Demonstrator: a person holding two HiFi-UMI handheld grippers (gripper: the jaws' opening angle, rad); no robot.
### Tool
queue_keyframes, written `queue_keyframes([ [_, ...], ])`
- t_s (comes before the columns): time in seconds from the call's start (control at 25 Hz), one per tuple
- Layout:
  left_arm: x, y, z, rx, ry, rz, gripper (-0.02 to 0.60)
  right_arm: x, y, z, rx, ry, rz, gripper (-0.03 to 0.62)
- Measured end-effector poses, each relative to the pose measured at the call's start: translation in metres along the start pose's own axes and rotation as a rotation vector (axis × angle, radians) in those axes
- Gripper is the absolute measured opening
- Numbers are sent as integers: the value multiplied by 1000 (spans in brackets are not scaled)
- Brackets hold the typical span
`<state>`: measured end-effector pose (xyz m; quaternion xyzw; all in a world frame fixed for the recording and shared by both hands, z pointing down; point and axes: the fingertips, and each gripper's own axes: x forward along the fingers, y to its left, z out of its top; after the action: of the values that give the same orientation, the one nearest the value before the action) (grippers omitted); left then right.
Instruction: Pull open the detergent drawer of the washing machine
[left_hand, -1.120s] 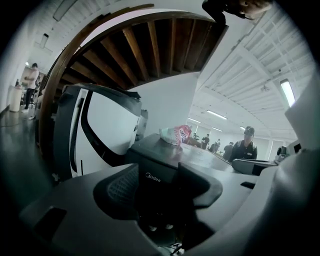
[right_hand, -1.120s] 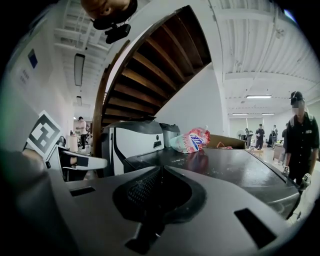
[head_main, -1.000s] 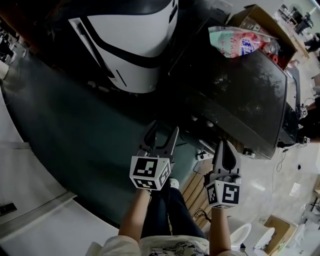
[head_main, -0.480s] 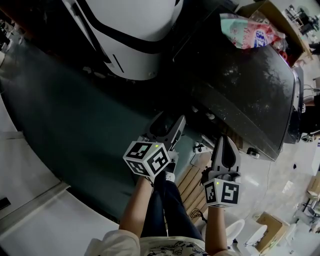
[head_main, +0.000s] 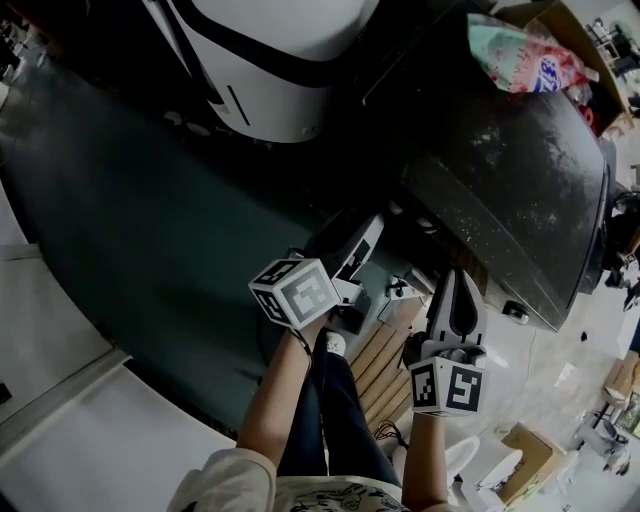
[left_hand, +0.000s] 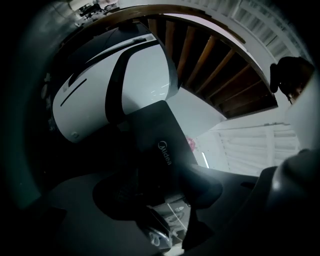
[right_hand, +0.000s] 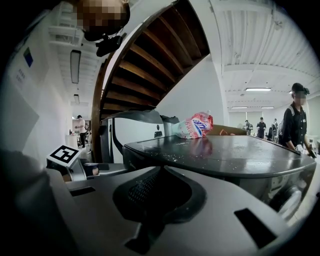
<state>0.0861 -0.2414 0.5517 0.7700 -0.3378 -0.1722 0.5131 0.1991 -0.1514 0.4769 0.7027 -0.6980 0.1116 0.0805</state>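
Holding two grippers, one in each hand, the person is standing over one washing machine with a dark, speckled top. The left gripper is lying turned on its side, its tips reaching the machine's upper front corner. In the left gripper view its jaws are closing on a dark slab bearing a logo, apparently the front of the detergent drawer, though the picture is too dim to be sure. One pale strip with small icons is showing just beneath that slab. The right gripper is hovering by the machine's front, apart from the drawer, its jaws pressed together on nothing. One crumpled detergent bag is lying at the far end of the machine's top. One white appliance with a black band is standing beside the machine
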Motion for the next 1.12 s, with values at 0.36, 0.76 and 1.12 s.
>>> queue_keyframes([
  [0.36, 19, 13, -3, -141, -40, -87, 247, 10, -2, -9, 26, -12, -11, 20],
  [0.76, 32, 15, -1, -218, -79, -211, 247, 21, -7, -18, 54, -15, -18, 20],
  [1.12, 37, 14, -2, -310, -74, -337, 247, 22, -8, -23, 58, -14, -16, 20],
])
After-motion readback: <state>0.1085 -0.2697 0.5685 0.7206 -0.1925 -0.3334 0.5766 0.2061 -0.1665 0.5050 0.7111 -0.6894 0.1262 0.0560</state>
